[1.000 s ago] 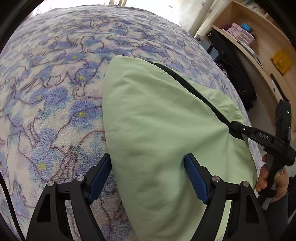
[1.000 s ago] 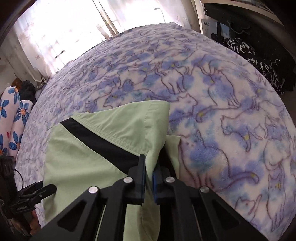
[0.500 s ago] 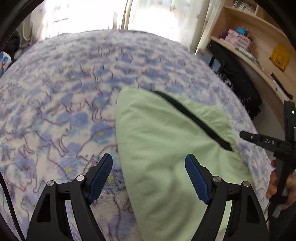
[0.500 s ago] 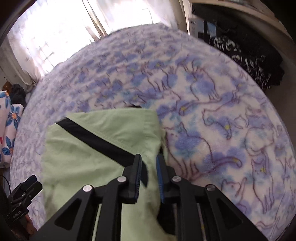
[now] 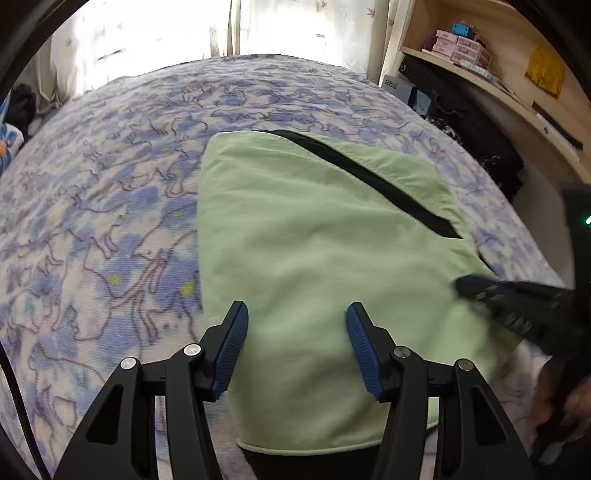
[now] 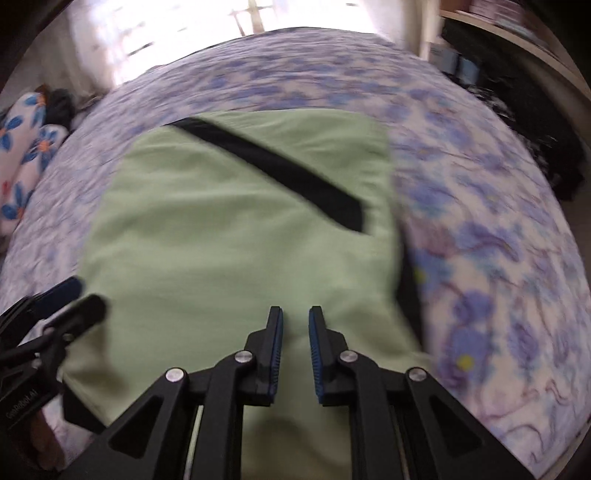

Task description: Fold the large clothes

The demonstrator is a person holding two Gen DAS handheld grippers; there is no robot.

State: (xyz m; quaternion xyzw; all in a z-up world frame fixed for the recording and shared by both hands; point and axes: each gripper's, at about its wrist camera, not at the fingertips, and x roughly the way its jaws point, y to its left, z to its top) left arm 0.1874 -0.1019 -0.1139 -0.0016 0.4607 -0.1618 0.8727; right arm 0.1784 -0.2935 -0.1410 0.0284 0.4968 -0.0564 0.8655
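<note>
Green garment lies folded flat on the bed, on the blue cat-print blanket, roughly mid-bed and toward the near edge; black stripe runs diagonally across its far right part, from far left down to near right. Left gripper hangs over the near part of the cloth, fingers spread with a wide gap, jaws closing, nothing pinched, only flat fabric seen below the gap. Right gripper is over the near middle of the garment in its own view, fingers close together with a narrow gap, jaws closing, no cloth gripped between the pads. In the left view the right gripper shows blurred at the garment's near right edge, with a hand on its handle; can't tell if it touches the cloth. In the right view the left gripper sits at the near left edge of the garment. Right view is motion-blurred. Wooden shelf with pink boxes stands right of the bed, bright curtained window at the far end, floral pillow at far left
</note>
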